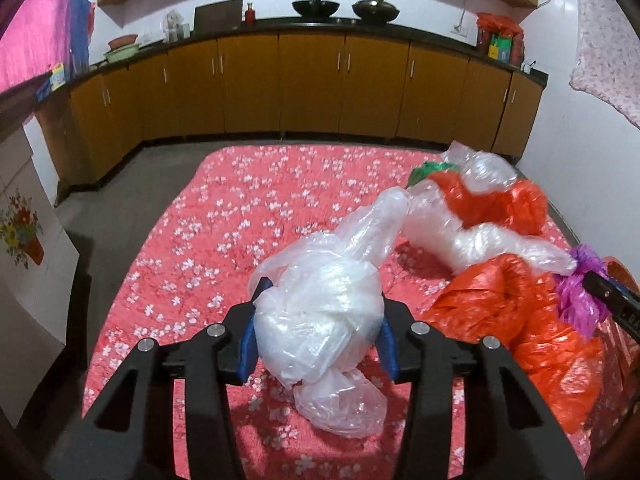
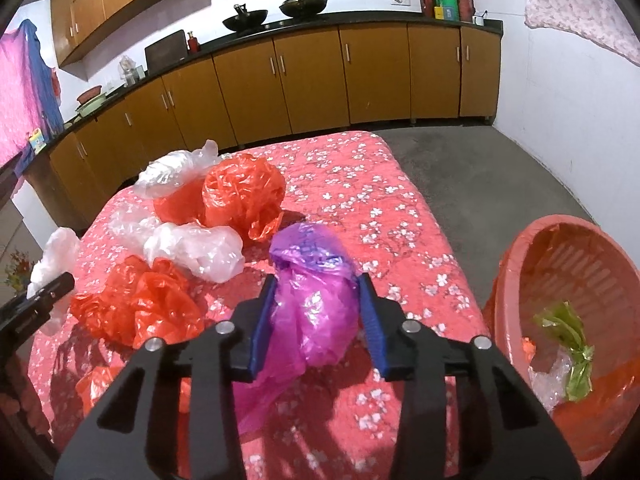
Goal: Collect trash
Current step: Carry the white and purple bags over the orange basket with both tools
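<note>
Clear plastic bag (image 1: pixel 320 312) sits pinched in my left gripper (image 1: pixel 318 332), blue pads squeezing both sides, held over the red floral cloth (image 1: pixel 208 248). Right gripper (image 2: pixel 316 320) clamps a purple bag (image 2: pixel 316 304) the same way. More trash on the cloth: orange bags (image 2: pixel 240 196), clear bags (image 2: pixel 196 248). Red basket (image 2: pixel 516 264) sits off my right edge, green wrapper (image 2: pixel 572 344) inside.
</note>
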`<state>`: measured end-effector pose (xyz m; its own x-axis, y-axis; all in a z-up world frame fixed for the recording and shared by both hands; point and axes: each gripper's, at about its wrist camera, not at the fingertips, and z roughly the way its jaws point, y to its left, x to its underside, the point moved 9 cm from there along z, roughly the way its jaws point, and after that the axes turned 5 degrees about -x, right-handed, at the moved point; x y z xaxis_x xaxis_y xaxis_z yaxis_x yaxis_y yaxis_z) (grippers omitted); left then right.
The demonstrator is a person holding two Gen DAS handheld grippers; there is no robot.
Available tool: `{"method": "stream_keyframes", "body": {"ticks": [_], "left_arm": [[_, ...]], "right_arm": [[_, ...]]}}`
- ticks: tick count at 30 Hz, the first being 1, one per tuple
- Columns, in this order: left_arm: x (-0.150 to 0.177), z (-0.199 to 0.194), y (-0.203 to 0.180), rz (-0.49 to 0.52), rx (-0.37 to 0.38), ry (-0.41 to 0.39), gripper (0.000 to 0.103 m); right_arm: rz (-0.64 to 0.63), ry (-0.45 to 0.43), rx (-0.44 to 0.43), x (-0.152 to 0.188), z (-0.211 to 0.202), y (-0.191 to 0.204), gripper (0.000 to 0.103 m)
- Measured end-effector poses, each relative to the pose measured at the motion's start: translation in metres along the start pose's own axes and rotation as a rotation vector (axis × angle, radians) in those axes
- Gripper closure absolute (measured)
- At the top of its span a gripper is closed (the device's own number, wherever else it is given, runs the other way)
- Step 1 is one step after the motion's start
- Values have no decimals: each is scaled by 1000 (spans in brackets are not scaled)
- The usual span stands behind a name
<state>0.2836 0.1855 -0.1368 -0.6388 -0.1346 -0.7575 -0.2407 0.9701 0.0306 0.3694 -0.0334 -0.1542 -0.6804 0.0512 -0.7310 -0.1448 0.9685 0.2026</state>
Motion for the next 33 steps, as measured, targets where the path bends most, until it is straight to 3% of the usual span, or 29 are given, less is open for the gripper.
{"method": "stream_keyframes", "body": {"ticks": [11, 20, 33], "left_arm": [[-20, -39, -24, 33, 56, -87, 56], [-24, -70, -80, 92, 161, -129, 56], [-18, -93, -174, 178, 323, -138, 56]], "right_arm": [[4, -39, -1, 4, -31, -10, 73], [35, -107, 25, -5, -73, -40, 74], [72, -197, 165, -7, -137, -119, 74]]}}
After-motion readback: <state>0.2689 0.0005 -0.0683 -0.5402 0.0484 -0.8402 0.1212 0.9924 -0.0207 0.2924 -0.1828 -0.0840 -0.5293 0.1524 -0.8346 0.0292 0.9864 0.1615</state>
